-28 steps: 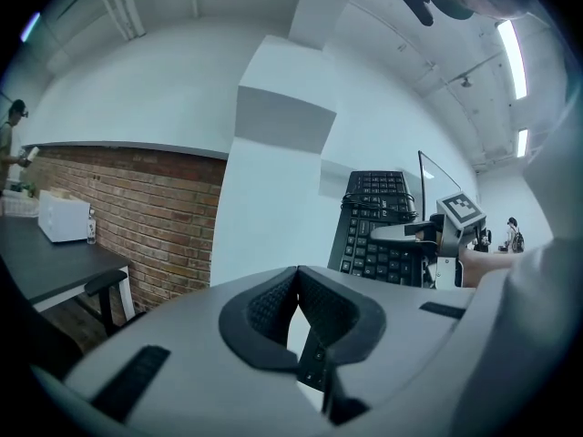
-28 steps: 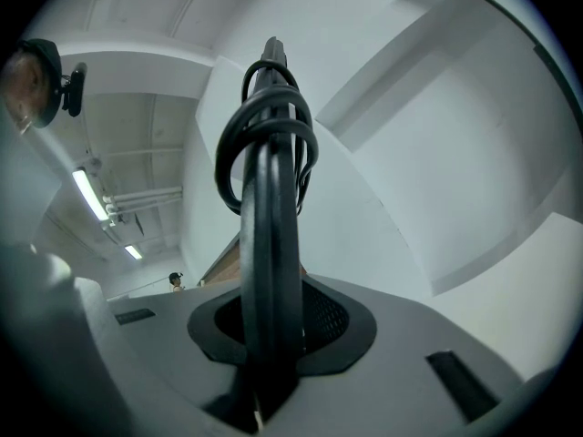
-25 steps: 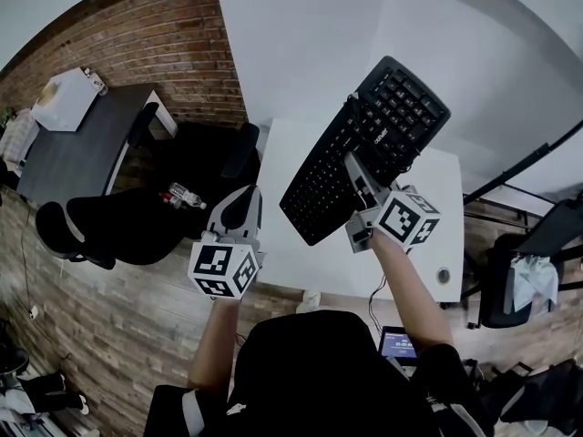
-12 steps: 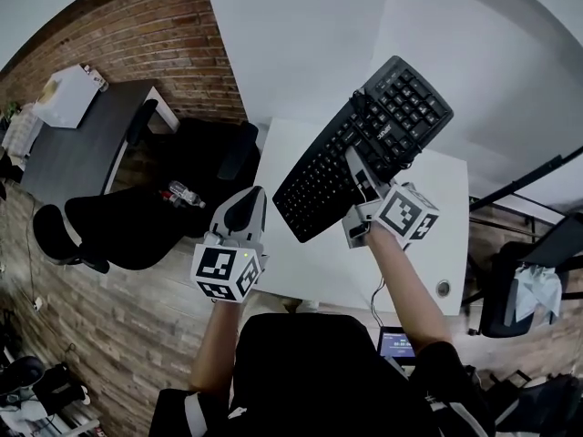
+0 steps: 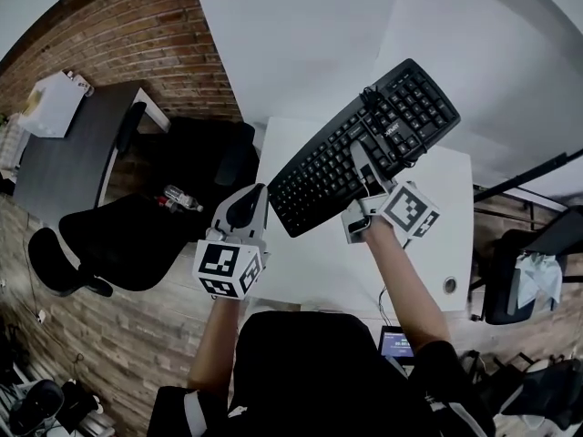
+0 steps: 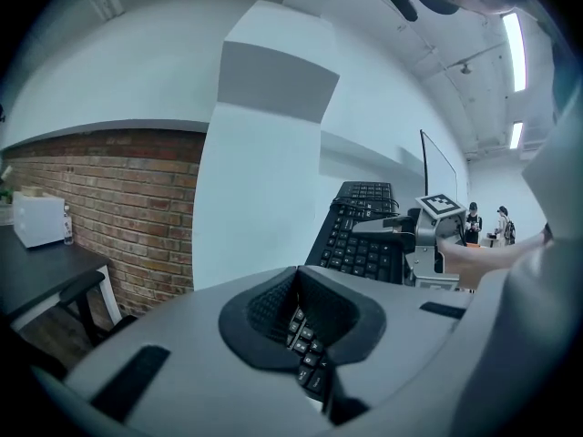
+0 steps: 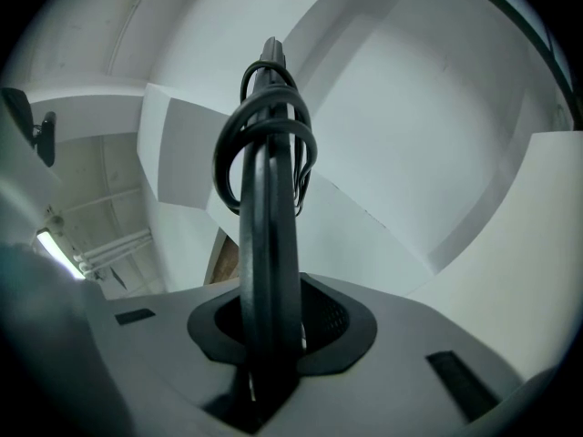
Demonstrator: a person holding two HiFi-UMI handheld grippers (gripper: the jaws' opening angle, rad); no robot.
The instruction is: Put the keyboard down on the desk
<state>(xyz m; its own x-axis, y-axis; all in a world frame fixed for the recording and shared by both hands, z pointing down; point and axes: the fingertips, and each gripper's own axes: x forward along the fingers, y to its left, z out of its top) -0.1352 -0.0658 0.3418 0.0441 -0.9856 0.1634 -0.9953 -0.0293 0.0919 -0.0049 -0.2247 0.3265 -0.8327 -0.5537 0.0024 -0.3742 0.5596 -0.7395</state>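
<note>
Head view: black keyboard point(image 5: 319, 185) up in the air, tilted, over the white desk point(image 5: 301, 262), not yet set down. Pinched on its near long edge by the right gripper point(image 5: 360, 156). Left gripper point(image 5: 244, 206) closed tight, empty, just beside the keyboard's left end.

Left gripper view: jaws together, keys glimpsed beyond them.

Right gripper view: keyboard edge-on, clamped between half-parted jaws; coiled cable point(image 7: 264, 126) at its far end.

Probably rigid, light, smooth plastic; best gripped mid-edge, clear of keys.

Against a second ago: keyboard swung more crosswise, left gripper nearer its end.
</note>
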